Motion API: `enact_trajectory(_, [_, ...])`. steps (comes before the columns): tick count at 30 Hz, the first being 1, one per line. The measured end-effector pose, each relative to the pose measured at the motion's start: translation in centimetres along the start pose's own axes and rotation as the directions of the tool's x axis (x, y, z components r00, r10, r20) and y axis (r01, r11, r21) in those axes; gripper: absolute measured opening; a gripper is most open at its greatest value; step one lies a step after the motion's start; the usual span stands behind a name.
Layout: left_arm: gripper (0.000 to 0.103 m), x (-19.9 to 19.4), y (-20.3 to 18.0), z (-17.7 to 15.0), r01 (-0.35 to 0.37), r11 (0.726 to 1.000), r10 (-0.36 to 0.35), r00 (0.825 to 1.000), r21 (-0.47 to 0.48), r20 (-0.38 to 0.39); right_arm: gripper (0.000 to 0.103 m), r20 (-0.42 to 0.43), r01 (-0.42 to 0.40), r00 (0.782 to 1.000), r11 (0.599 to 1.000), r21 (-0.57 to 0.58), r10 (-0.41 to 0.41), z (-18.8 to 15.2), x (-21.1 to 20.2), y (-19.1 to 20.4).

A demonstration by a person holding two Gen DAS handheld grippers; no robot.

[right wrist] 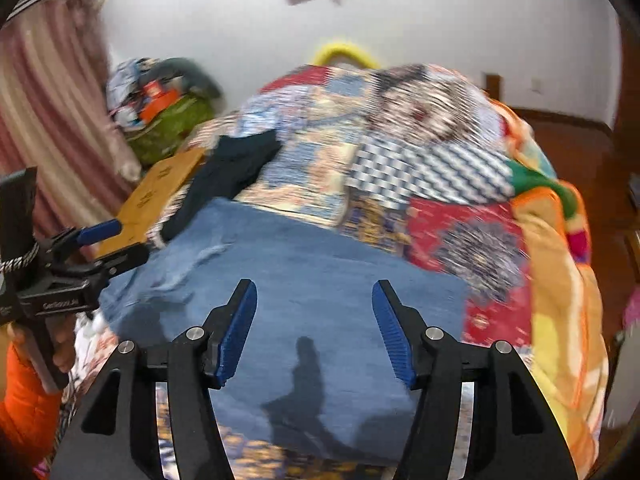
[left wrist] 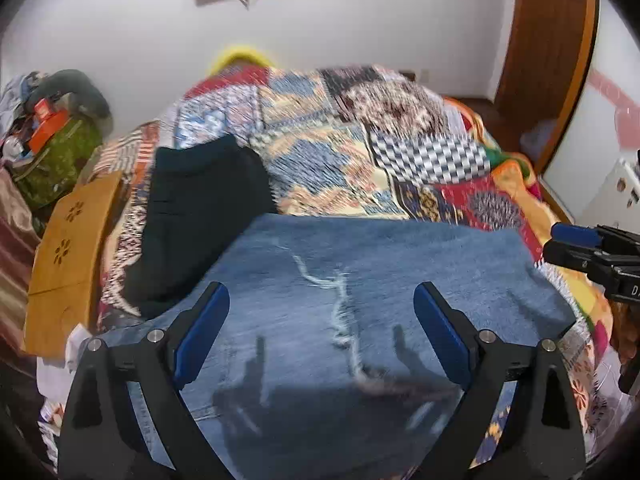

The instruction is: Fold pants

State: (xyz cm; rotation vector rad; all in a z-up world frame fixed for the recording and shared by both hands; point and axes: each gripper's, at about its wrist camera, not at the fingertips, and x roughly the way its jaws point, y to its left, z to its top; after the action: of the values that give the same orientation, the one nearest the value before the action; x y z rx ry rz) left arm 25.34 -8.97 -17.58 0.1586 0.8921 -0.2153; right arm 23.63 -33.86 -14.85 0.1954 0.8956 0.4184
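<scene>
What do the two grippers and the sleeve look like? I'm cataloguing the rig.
Both the left gripper and the right gripper have black angular frames with silver pivot screws and ribbed blue pads. White lettering marks the side of the left one. The sleeve is bright orange and puffy.

2 wrist fisheye views, each mounted behind its own gripper, facing forward and steeply down along the fingers, close above the blue jeans [left wrist: 360, 300] on a patchwork quilt [left wrist: 360, 140]. Left view sits left of right view. Shared: jeans, quilt, dark garment [right wrist: 236, 160], white wall [right wrist: 440, 20]; each view shows the other gripper at its edge.
</scene>
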Motion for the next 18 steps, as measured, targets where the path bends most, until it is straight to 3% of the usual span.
enact_trajectory(3, [0.094,3.0,-2.0,0.1,-0.011,0.999,0.014,0.998,0.048,-0.064,0.056,-0.06,0.05,0.997,0.997,0.051,-0.047,-1.2,1.8,-2.5])
enact_trajectory(7, [0.095,6.1,-3.5,-1.3,-0.021,0.995,0.037,0.987,0.099,-0.159,0.056,-0.18,0.052,0.983,0.998,0.045,-0.043,-3.8,4.9,-3.6])
enact_trajectory(10, [0.1,6.0,-3.6,-2.4,-0.035,0.995,0.046,0.992,0.093,-0.12,0.057,-0.137,0.05,0.989,0.999,0.009,-0.048,-5.5,4.8,-3.2])
enact_trajectory(18, [0.101,5.4,-2.3,-3.4,0.023,0.999,-0.019,0.989,0.027,-0.146,0.057,-0.118,0.057,0.992,0.998,0.019,-0.054,-6.8,3.3,-2.9])
